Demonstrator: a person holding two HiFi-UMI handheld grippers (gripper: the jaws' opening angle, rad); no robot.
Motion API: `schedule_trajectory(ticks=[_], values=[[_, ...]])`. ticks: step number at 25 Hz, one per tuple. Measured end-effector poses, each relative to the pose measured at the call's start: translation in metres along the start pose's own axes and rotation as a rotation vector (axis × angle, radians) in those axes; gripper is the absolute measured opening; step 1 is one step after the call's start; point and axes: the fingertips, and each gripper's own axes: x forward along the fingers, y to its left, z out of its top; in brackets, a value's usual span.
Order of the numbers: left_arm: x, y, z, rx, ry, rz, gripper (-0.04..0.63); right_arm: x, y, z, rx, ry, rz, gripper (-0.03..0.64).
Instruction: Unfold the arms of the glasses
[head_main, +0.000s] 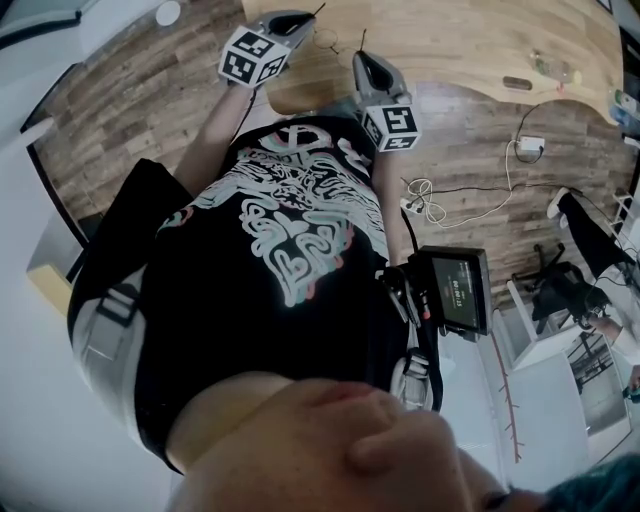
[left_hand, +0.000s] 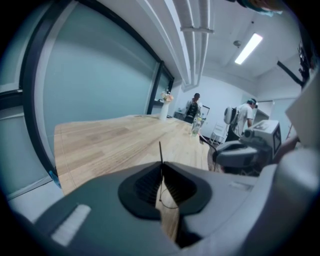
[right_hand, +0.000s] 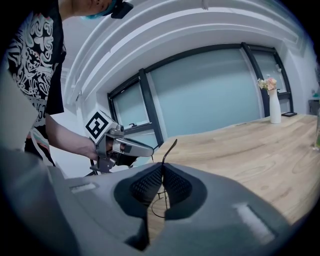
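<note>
Left gripper view: fingers (left_hand: 143, 186) shut on glasses arm (left_hand: 160, 154).

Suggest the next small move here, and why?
Probably ease the two grippers slightly apart, swinging the arms outward on their hinges. The left gripper and right gripper are each shut on one thin arm of the glasses, held over the wooden table. How far open the arms already are, I cannot tell.

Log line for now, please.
left gripper: shut on one arm of thin dark wire-framed glasses | right gripper: shut on other arm | over light wooden table
</note>
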Motion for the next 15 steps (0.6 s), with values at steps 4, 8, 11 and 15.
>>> schedule_trajectory(ticks=[4,8,11,15], values=[[0.0030,-0.0020,-0.0012,0.005,0.001,-0.005,0.003,-0.0014,-0.0029,-0.0019,0.001,0.000,-0.010,0.005],[0.0034,-0.0023,-0.0006,0.005,0.006,-0.009,0.003,-0.0012,-0.0040,-0.0008,0.006,0.002,-0.017,0.005],[0.0030,-0.0021,0.0001,0.003,0.009,-0.010,0.003,-0.0009,-0.0046,0.0010,0.006,0.003,-0.020,0.005],[0.0015,-0.0012,-0.0001,0.002,0.015,-0.010,0.003,-0.0004,-0.0045,0.0003,0.011,0.008,-0.021,0.005]])
